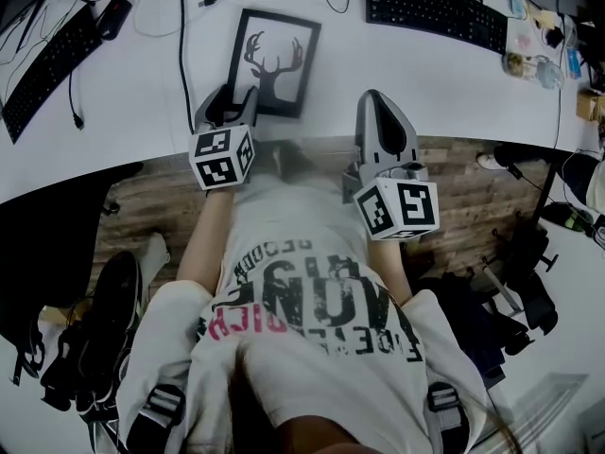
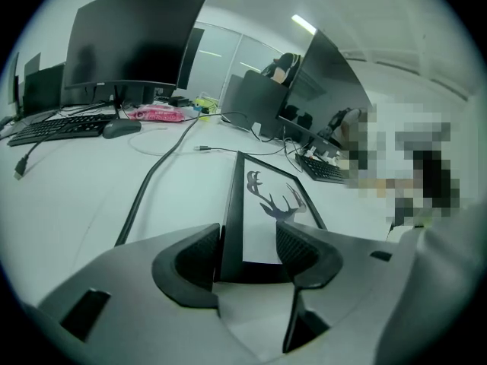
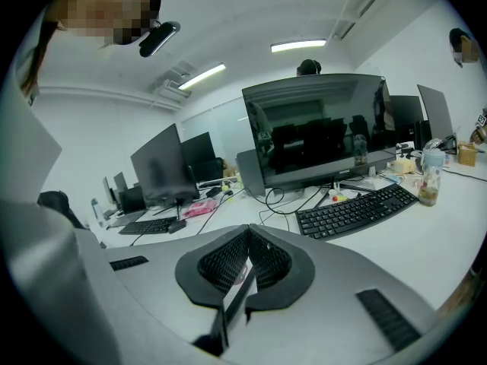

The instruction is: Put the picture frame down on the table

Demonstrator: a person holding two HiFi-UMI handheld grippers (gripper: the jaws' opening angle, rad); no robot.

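Lying flat, the black picture frame (image 1: 272, 61) with stag silhouette sits between spread left tongs (image 2: 247, 238); right tongs (image 3: 246, 240) pressed together.

Office, open-plan: long white desk (image 1: 142, 93), rows of monitors (image 3: 319, 128), keyboards (image 1: 435, 8), ceiling strip lights (image 3: 297, 46).

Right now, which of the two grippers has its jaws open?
The left gripper: its jaws stand apart with the near end of the picture frame between them, while the right gripper is shut.
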